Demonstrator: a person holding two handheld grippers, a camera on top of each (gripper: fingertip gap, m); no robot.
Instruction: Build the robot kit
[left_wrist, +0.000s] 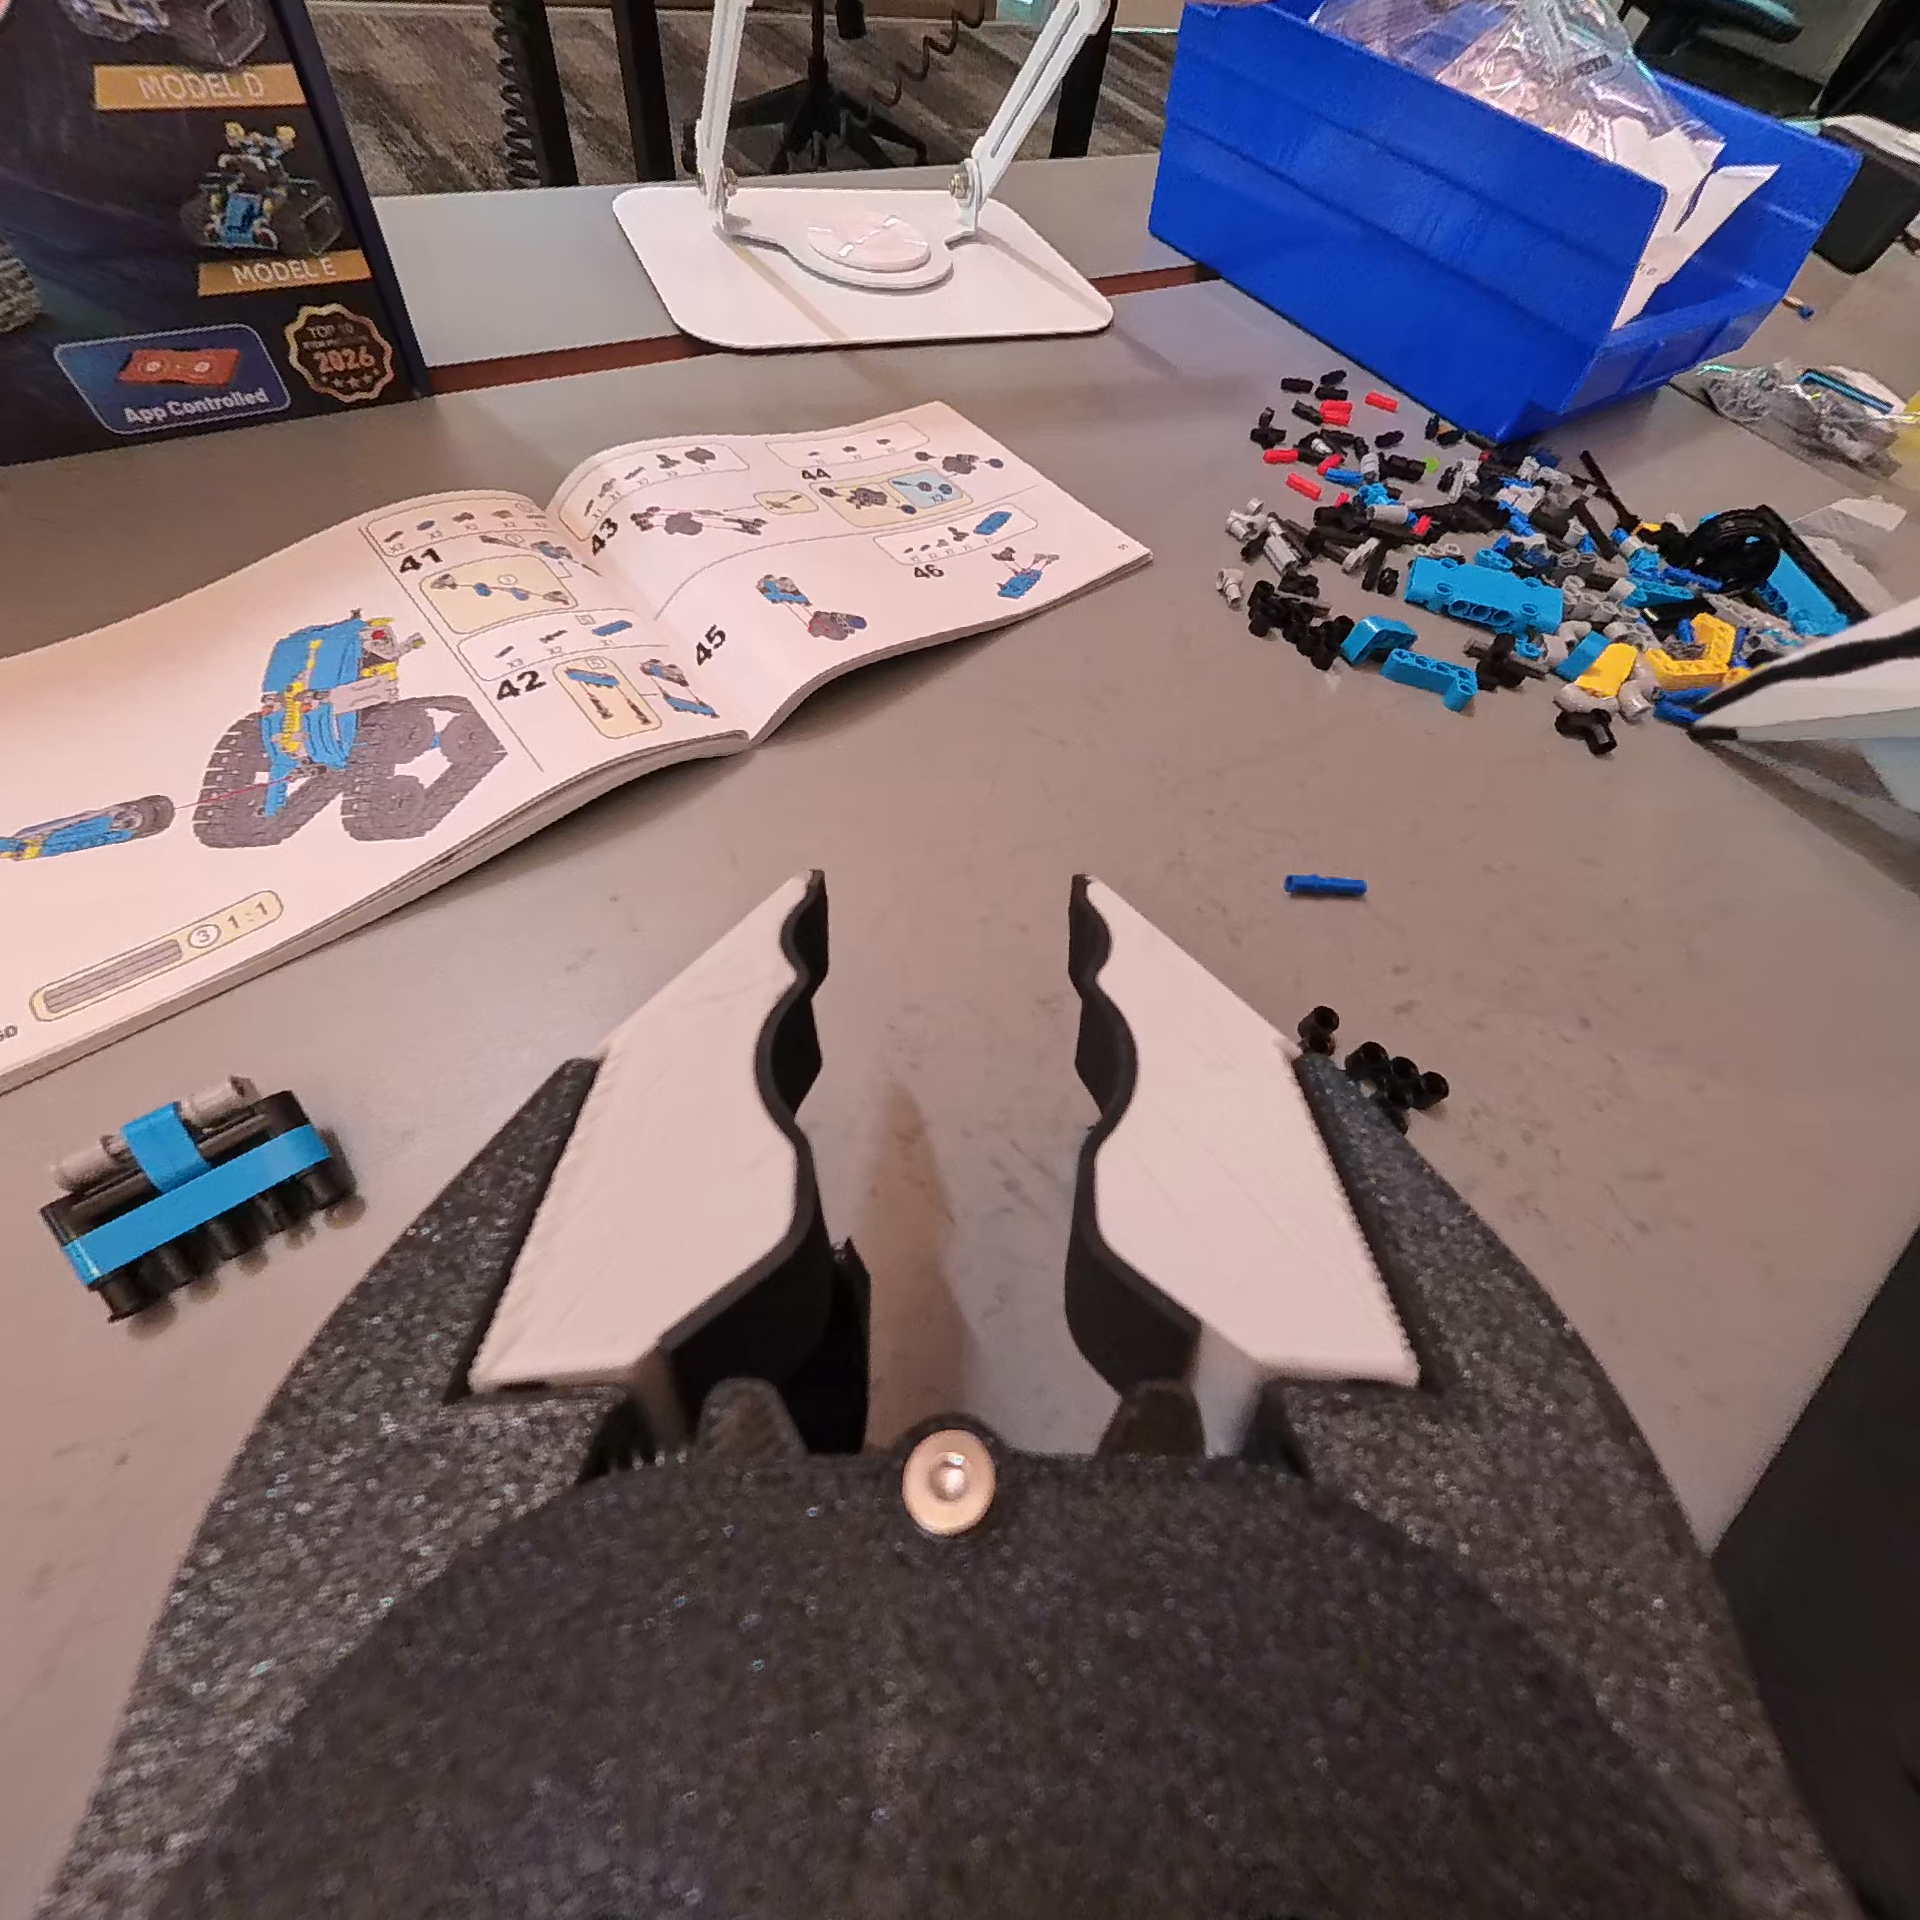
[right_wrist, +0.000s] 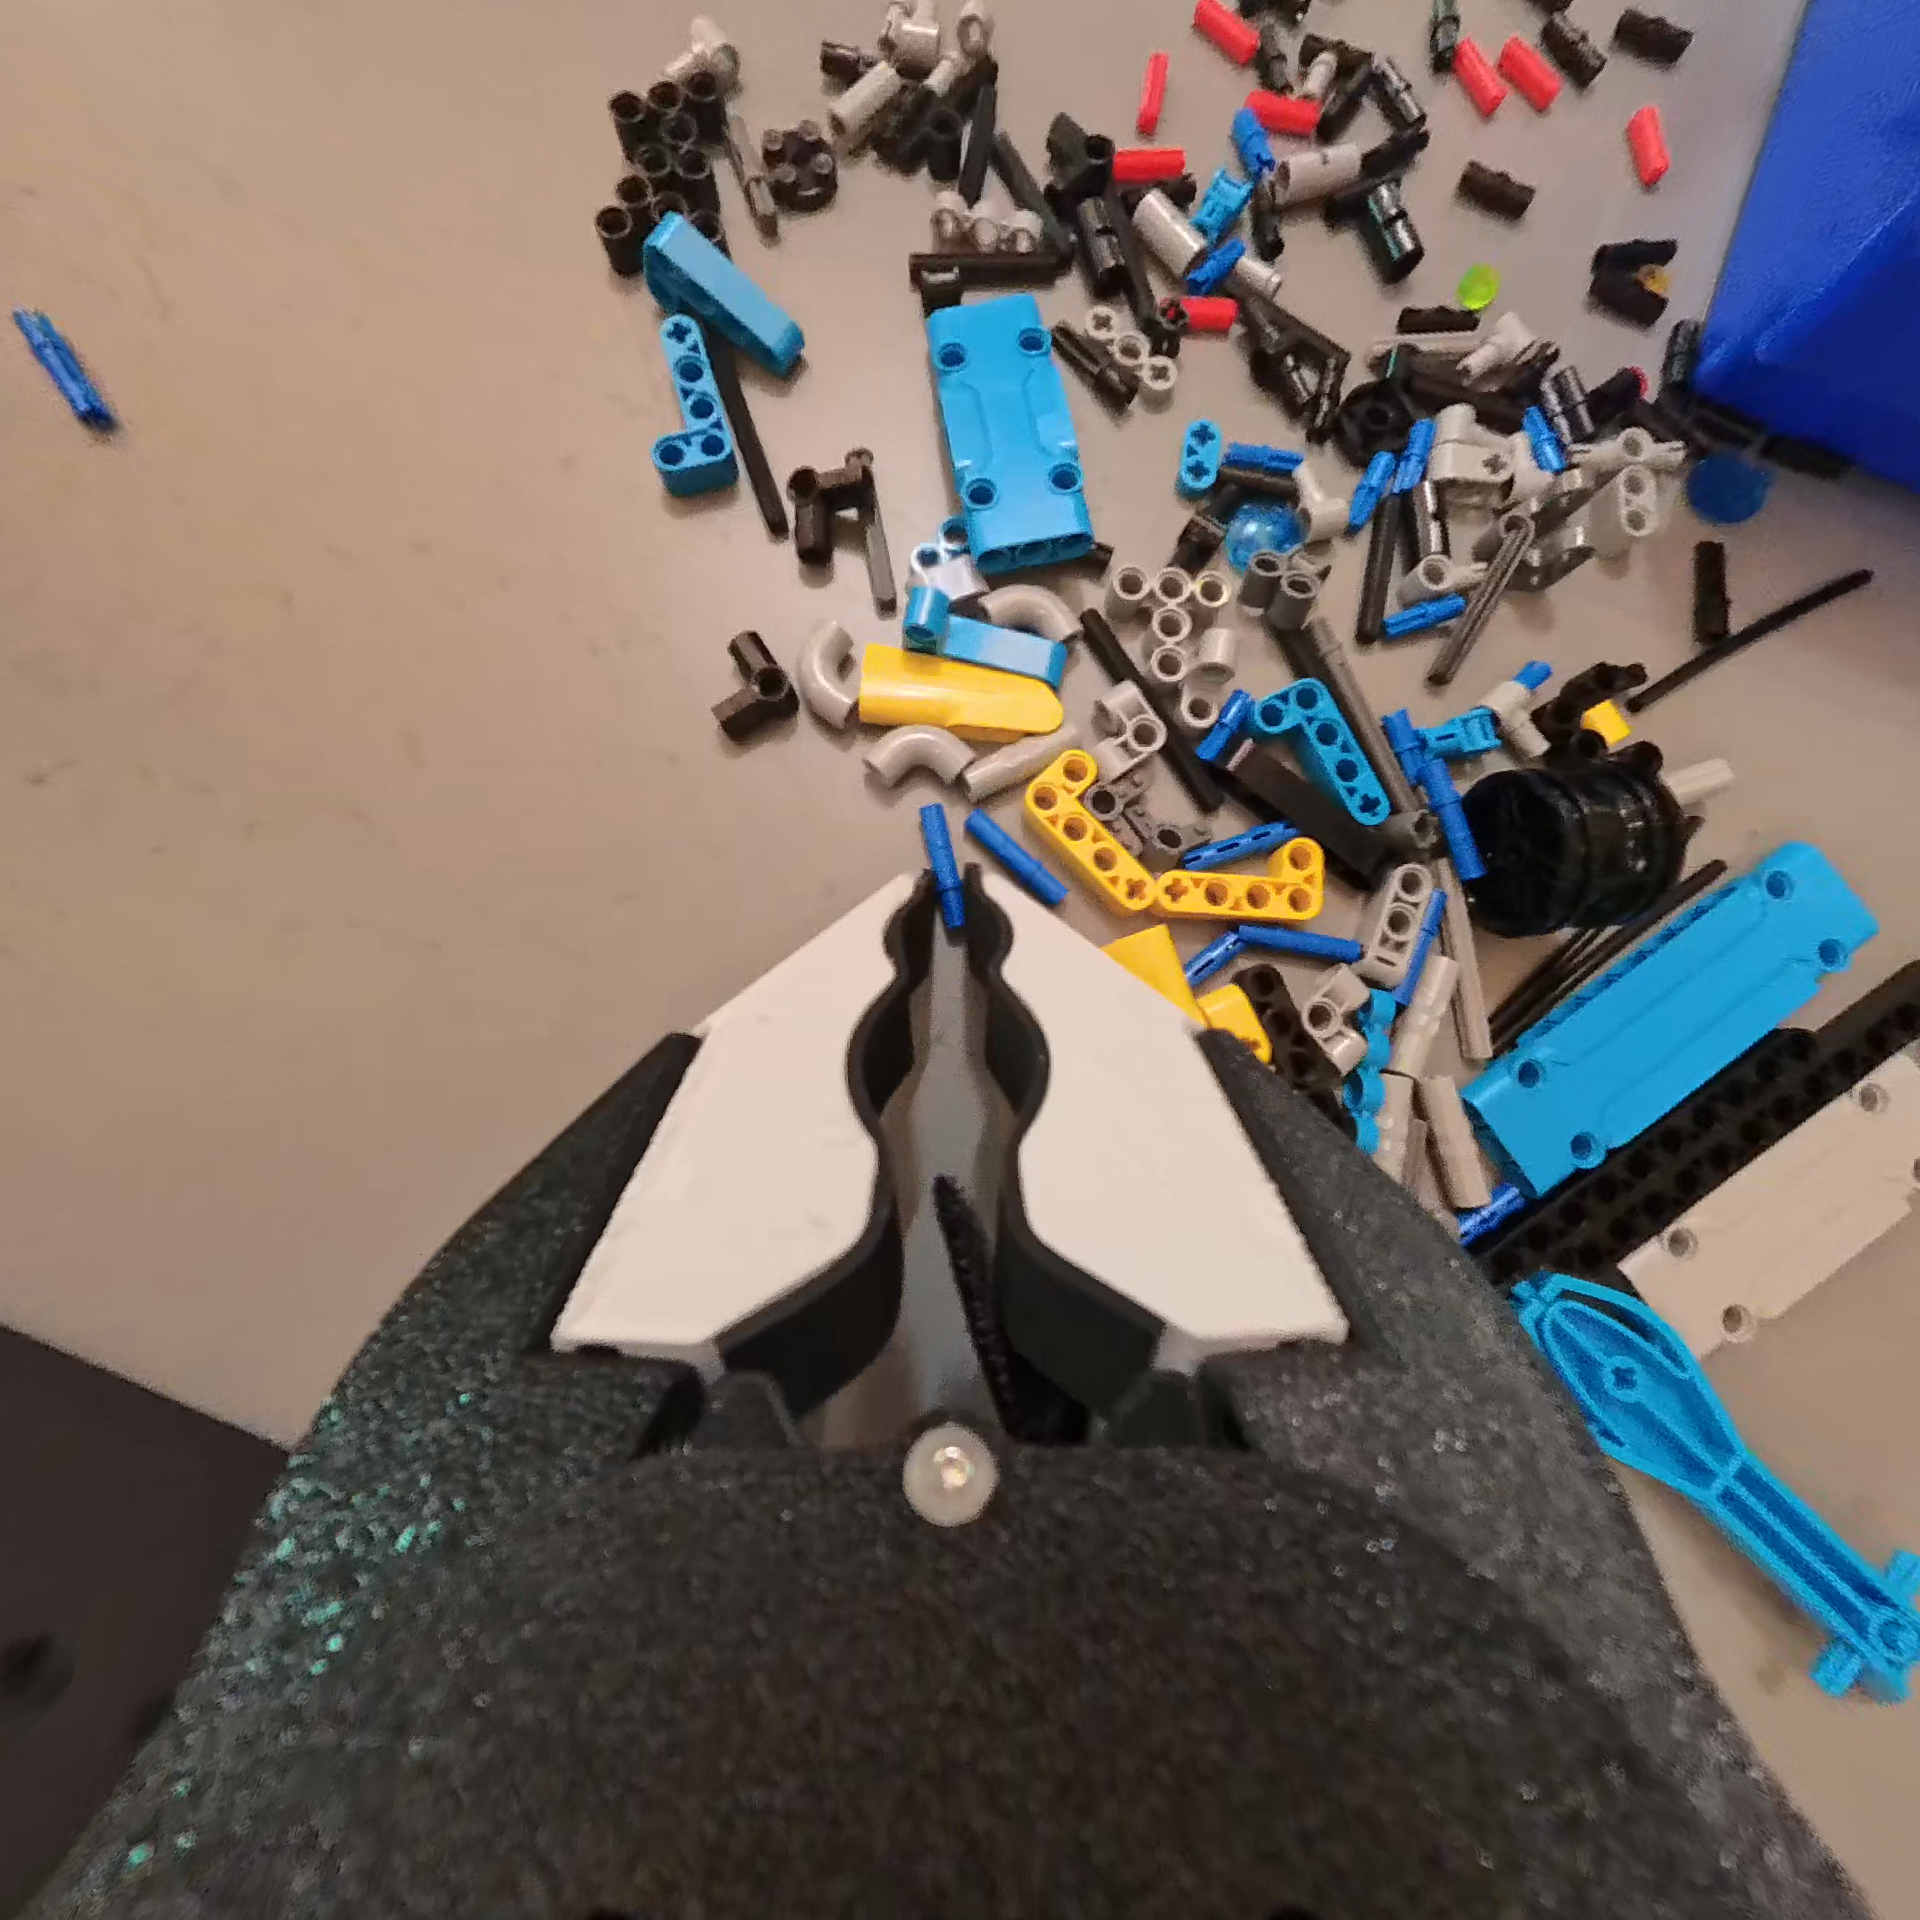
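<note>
My right gripper (right_wrist: 948, 896) is shut on a small dark blue pin (right_wrist: 941, 857), which sticks out past its fingertips at the near edge of a pile of loose building parts (right_wrist: 1195, 468). My left gripper (left_wrist: 948, 894) is open and empty above bare grey table. A loose blue pin (left_wrist: 1325, 885) lies just right of its fingertips; the same pin shows far left in the right wrist view (right_wrist: 64, 369). A small black and blue sub-assembly (left_wrist: 192, 1195) lies left of the left gripper. A few black connectors (left_wrist: 1377, 1065) lie by its right finger. The right gripper's tip (left_wrist: 1808, 675) shows over the pile (left_wrist: 1507, 582).
An open instruction booklet (left_wrist: 499, 665) lies ahead left. A product box (left_wrist: 187, 229) stands at the back left, a white stand base (left_wrist: 862, 260) at the back centre, a blue bin (left_wrist: 1455, 218) with plastic bags at the back right. A light blue tool (right_wrist: 1704, 1475) lies right of the right gripper. The grippers' ends are close to 35 cm from one another.
</note>
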